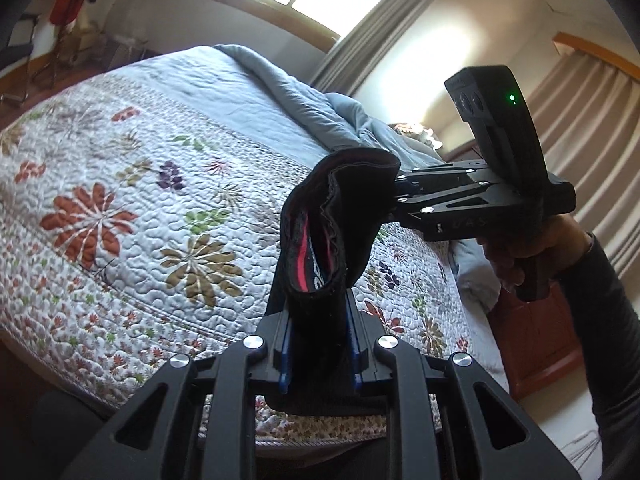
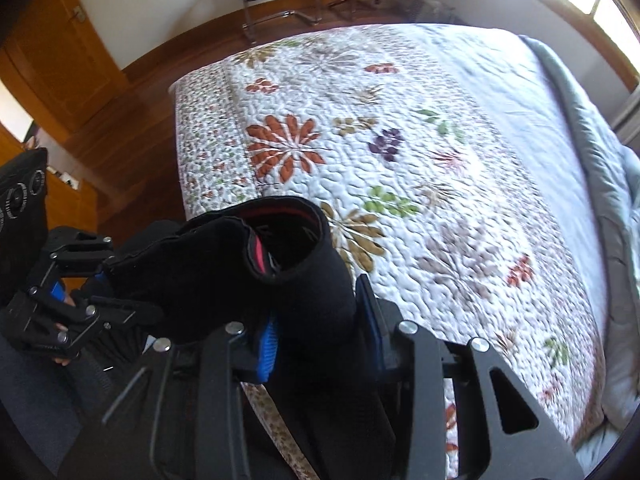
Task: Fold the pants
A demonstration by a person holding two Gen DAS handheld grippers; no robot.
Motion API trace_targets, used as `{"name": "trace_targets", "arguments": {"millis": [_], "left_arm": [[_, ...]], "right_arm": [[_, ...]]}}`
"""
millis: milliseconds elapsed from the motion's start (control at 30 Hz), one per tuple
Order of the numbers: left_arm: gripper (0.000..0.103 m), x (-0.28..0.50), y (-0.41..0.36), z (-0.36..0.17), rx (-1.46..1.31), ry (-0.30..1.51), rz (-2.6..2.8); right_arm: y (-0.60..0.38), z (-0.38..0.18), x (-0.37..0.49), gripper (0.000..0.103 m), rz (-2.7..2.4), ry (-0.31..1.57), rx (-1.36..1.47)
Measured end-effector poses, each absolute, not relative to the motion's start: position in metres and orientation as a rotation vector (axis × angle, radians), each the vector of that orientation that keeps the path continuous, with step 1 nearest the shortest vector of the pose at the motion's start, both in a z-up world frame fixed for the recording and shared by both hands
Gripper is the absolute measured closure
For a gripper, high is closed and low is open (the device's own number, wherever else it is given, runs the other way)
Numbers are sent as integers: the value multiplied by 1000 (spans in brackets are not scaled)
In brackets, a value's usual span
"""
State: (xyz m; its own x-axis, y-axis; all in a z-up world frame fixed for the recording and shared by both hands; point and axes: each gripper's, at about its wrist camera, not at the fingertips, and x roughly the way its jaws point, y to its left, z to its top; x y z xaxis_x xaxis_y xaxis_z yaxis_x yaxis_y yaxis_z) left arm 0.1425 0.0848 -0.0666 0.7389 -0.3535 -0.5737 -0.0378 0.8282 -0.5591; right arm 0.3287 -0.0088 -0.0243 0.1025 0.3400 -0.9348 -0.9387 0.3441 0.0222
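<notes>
Both tongs clamp the black fabric pants (image 1: pixel 332 236) above the flowered quilted bedspread (image 1: pixel 132 200): left gripper (image 1: pixel 318 344), right gripper (image 2: pixel 320 320). Only the left view shows the right hand (image 1: pixel 520 252); the legs hang hidden below.

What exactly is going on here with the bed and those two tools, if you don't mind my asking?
A person is folding a pair of black pants above a bed covered by a floral quilt. The left hand-held gripper and the right hand-held gripper are both clamped on the bunched waistband, holding the pants up off the quilt. The red-lined waistband opening gapes between them. Nothing is laid flat yet.
</notes>
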Motion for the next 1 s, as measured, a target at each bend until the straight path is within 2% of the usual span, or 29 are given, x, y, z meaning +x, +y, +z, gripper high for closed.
{"name": "trace_targets", "arguments": {"millis": [600,1000], "left_arm": [[82,161,-4,-36,-400,747,-286],[82,170,-69,-39,-327,764,-366]], "right_arm": [[-110,-12,317,70,881,1007,-646],[-163,-25,317,71,844,990,-630]]}}
